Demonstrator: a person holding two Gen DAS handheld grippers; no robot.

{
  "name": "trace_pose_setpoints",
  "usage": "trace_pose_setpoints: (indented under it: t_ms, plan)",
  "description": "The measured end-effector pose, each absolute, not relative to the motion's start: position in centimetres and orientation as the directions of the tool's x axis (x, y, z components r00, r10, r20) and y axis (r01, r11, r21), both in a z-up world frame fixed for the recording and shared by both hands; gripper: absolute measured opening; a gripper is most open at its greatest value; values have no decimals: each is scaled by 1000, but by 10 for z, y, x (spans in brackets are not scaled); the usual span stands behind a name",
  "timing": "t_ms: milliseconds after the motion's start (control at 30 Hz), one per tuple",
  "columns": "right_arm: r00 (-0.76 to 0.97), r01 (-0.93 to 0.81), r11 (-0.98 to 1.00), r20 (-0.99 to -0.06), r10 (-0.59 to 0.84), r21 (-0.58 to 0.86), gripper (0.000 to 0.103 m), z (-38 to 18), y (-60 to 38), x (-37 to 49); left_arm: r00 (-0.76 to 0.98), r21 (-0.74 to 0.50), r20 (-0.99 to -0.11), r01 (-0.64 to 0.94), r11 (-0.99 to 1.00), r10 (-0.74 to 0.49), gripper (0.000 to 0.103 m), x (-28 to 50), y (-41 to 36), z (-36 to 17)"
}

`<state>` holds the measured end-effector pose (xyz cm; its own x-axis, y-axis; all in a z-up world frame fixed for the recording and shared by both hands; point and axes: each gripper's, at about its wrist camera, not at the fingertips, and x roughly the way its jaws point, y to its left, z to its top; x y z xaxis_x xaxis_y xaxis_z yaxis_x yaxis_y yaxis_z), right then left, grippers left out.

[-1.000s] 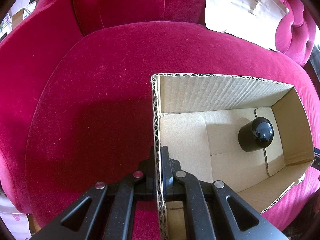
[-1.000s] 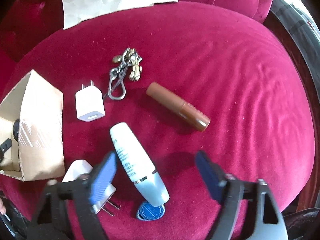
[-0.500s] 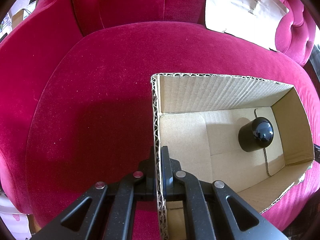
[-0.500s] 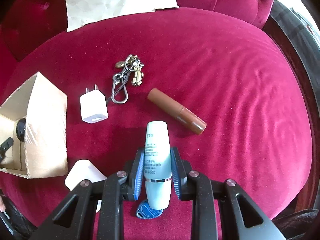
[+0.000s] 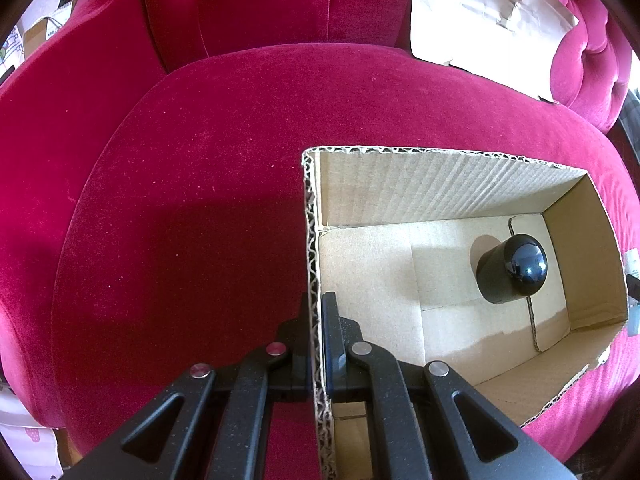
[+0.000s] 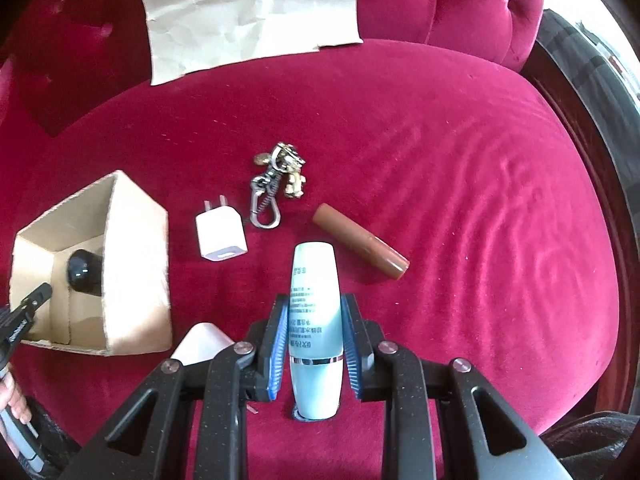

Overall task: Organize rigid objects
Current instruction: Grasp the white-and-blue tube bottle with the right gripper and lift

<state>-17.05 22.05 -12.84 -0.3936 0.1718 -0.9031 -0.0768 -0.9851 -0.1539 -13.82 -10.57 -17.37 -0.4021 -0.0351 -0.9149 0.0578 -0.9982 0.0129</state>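
We had the right gripper (image 6: 315,348) clenched on the pale blue bottle (image 6: 315,320) at lower centre, the left gripper (image 5: 316,344) pinching the cardboard box (image 6: 136,264) wall at left; a smooth, tapered bottle could slip out mid-carry.

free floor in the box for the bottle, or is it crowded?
Free: the cardboard box floor between the left gripper on the wall and the black cap. Crowded: cushion beyond the right gripper holding the blue bottle: charger, keychain, brown tube.

One box (image 6: 136,264), two chargers (image 6: 221,236), two tubes (image 6: 360,236), one keyring (image 6: 276,184), one black cylinder (image 5: 510,272).
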Motion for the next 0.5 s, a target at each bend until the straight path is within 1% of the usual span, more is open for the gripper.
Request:
trace_pose_setpoints:
  t_ms: [500]
  plan:
    - [-462, -6, -993, -880, 110, -121, 27, -83, 181, -162, -402, 13, -915, 57, -998, -35, 4, -139, -106, -174]
